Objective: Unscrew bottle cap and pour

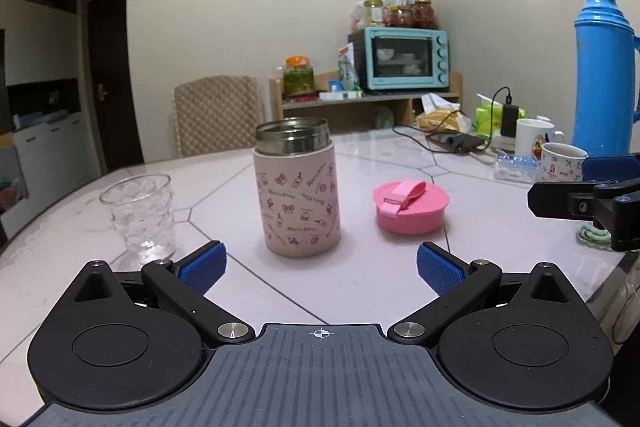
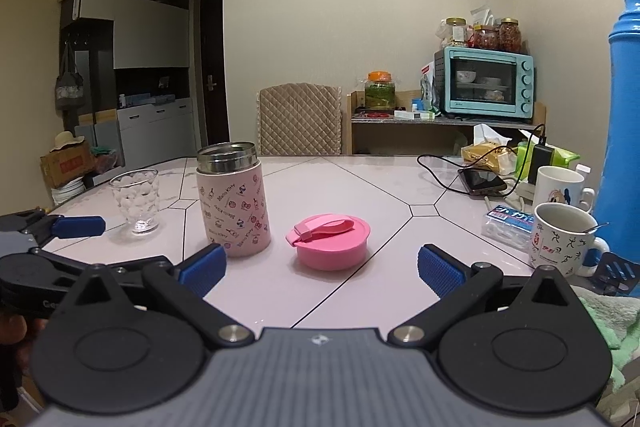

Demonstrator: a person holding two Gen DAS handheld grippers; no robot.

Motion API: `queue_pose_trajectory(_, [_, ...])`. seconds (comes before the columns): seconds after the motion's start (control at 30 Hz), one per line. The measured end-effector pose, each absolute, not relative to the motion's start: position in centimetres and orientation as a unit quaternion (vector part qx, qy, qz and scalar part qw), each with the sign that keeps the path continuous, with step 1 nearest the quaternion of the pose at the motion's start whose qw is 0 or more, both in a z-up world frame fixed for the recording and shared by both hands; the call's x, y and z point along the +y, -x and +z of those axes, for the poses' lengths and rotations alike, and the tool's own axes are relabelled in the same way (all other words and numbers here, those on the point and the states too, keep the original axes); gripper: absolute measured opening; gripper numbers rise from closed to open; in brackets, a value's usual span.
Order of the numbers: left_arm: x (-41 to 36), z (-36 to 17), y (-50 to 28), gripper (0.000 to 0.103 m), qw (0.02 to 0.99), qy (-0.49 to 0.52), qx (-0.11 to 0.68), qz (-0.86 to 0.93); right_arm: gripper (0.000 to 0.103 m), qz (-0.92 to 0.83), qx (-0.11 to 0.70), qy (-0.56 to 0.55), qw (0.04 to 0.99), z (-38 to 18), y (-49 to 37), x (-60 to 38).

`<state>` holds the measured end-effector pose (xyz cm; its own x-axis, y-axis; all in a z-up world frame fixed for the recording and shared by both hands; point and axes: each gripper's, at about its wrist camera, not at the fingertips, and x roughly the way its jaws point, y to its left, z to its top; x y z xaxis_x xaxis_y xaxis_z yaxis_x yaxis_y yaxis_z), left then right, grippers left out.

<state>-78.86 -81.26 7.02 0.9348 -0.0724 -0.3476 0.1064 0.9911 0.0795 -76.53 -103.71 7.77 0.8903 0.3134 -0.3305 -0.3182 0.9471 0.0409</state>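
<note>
In the right view alone, a hand (image 2: 16,339) shows; both jaws gape empty.

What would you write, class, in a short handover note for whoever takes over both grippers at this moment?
Left gripper: open, empty, facing the bottle.
Right gripper: open, empty, facing the cap.
Bottle stands upright on the table, mouth open.
Cap lies on the table to the bottle's right, apart from it.
Glass stands to the bottle's left, looking empty.
Done: cap unscrewed and set down.
Left: grip the bottle and pour, probably into the glass.
</note>
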Motion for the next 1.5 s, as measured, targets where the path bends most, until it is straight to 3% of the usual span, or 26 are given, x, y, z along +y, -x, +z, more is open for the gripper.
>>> queue_pose_trajectory(1.5, [-81.8,8.0,81.9,0.103,0.984,-0.051,0.164,-0.052,0.103,0.157,0.165,-0.006,0.974,8.2,78.6,-104.6])
